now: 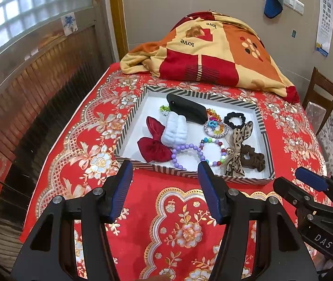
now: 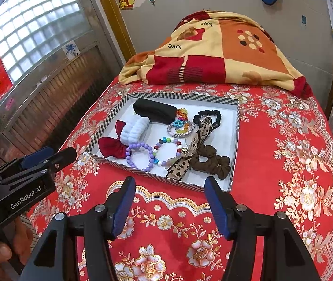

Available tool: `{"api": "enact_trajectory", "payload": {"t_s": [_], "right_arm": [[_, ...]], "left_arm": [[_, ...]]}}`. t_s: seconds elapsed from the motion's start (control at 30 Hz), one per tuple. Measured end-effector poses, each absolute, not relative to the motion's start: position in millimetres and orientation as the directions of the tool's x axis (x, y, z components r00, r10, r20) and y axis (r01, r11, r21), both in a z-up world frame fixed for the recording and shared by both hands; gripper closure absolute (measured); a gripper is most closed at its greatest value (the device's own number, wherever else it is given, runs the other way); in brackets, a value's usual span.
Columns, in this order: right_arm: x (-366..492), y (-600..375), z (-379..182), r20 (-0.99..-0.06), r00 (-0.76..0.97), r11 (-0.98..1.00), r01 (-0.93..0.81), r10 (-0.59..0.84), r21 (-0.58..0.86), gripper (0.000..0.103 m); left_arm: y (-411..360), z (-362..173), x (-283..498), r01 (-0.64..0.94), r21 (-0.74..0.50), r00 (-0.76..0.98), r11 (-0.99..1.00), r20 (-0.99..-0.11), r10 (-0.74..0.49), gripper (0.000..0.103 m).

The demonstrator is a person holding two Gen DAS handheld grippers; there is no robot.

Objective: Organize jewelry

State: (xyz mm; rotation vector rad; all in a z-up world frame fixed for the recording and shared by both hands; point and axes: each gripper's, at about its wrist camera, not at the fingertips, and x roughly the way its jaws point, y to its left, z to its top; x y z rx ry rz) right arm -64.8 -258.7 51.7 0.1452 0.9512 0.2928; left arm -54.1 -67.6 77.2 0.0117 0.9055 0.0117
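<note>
A striped-rim white tray (image 1: 129, 131) (image 2: 235, 140) sits on the red floral tablecloth. It holds a red bow (image 1: 153, 144) (image 2: 111, 146), white scrunchie (image 1: 175, 128) (image 2: 135, 127), black pouch (image 1: 187, 107) (image 2: 154, 110), purple bead bracelet (image 1: 185, 151) (image 2: 140, 155), multicolour bead bracelet (image 1: 213, 149) (image 2: 168, 151), leopard bow (image 1: 236, 145) (image 2: 190, 151), brown scrunchie (image 1: 253, 155) (image 2: 213, 159) and black scrunchie (image 1: 235, 119) (image 2: 207, 114). My left gripper (image 1: 164, 194) is open and empty, just before the tray's near edge. My right gripper (image 2: 170, 206) is open and empty, beside it.
A folded patterned blanket (image 1: 213, 51) (image 2: 213, 51) lies behind the tray. A wooden chair (image 1: 321, 93) stands at the right of the table. A slatted door and glass-block window are at the left. The tablecloth (image 1: 185, 222) spreads before the tray.
</note>
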Motion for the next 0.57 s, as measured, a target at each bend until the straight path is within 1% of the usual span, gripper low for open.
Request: {"api": "enact_trajectory", "payload": {"t_s": [0.57], "right_arm": [[-59.3,-262.7,42.2,-0.784,0.530,0.947,-0.184,0.322,0.264,0.043]], "left_arm": [[-69.0,71.4,-51.1,-0.009,0.023,0.619,1.000,-0.785,0.023,0.045]]}}
